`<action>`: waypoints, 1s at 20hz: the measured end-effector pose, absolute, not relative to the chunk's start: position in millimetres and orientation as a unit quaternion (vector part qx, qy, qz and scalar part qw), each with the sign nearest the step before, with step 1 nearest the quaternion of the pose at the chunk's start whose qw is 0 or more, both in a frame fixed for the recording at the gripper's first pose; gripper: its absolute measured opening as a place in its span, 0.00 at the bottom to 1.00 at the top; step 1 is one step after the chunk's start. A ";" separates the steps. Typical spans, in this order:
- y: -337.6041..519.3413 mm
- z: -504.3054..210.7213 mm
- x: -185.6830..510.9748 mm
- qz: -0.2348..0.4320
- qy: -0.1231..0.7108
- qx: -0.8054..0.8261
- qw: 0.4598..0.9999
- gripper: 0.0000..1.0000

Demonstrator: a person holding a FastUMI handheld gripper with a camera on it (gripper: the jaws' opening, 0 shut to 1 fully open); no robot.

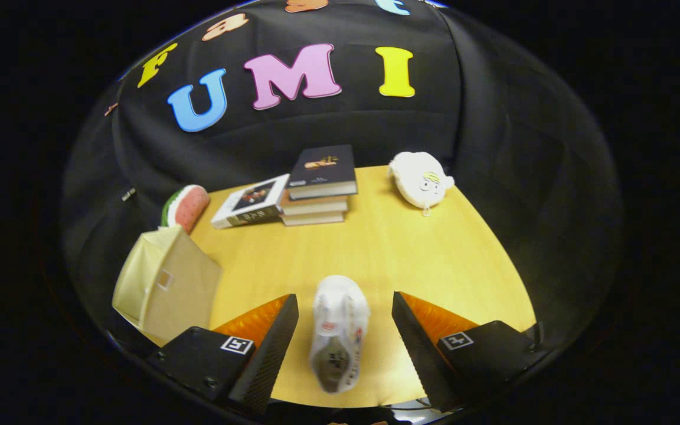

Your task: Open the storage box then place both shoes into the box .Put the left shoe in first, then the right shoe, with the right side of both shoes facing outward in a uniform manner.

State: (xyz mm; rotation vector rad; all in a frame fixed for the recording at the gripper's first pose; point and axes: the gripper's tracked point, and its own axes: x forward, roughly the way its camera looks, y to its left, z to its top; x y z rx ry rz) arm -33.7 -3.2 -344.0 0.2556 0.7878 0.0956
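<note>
A white shoe lies on the wooden table, its toe pointing away and its opening toward me. It sits between my gripper's two fingers, which stand wide apart with a gap on each side of the shoe. The gripper is open and hovers above the shoe. A beige storage box stands to the left of the left finger, and its lid looks shut.
A stack of books with another book leaning beside it lies at the table's far side. A watermelon-slice toy sits behind the box. A white plush toy rests at the far right.
</note>
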 end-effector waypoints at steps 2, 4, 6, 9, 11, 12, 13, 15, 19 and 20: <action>-7.6 -371.1 -52.9 0.054 0.410 0.121 0.903 0.98; -11.5 -397.2 -71.3 0.061 0.437 0.115 0.890 0.97; 2.3 -411.4 -78.8 0.076 0.452 0.123 0.880 0.96; 23.2 -419.3 -75.3 0.104 0.453 0.122 0.877 0.94; 21.8 -434.3 -67.4 0.102 0.455 0.089 0.880 0.93; 20.5 -441.8 -61.8 0.097 0.458 0.076 0.880 0.89; 18.9 -451.3 -57.1 0.090 0.465 0.069 0.878 0.88; 24.8 -461.8 -49.5 0.082 0.474 0.079 0.873 0.85; 40.1 -471.6 -29.9 0.064 0.469 0.073 0.878 0.53; 37.5 -472.5 -29.6 0.053 0.469 0.062 0.879 0.43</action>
